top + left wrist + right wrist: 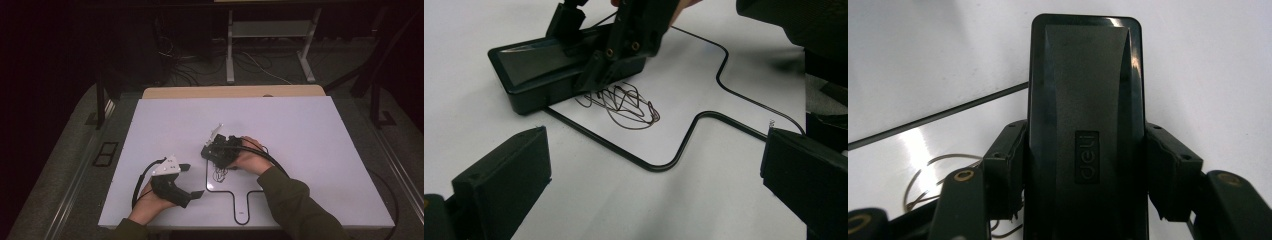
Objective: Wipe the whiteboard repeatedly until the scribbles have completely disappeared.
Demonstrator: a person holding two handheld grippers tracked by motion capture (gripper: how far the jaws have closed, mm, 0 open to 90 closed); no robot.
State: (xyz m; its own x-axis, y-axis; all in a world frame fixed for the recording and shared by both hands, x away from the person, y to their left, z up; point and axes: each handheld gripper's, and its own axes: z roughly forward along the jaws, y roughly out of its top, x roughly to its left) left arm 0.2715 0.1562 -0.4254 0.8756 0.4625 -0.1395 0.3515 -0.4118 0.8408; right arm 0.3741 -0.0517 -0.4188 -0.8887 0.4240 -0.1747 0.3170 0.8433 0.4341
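Here the right gripper is clamped on a black whiteboard eraser, one jaw pressed against each long side, near the middle of the white tabletop. The eraser rests flat on a small paddle-shaped whiteboard whose handle points toward the near edge of the tabletop. In the right gripper view, the eraser's long axis runs straight out along the jaws, away from the hand.

The dark scribble lies on the whiteboard just beside the eraser, touching or nearly touching its lower long edge in the left gripper view. In the right gripper view the pen loops appear to the left of the eraser, beside the left jaw. Judgement: a wipe calls for a sideways stroke across the eraser's long axis toward the marks, with the pad kept flat.

The left gripper hovers near the near-left part of the tabletop, jaws spread apart and empty, aimed at the whiteboard. The right hand is the nearer one to the marks. Risk: the unrestrained whiteboard may slide under the stroke; the left gripper is placed to steady it
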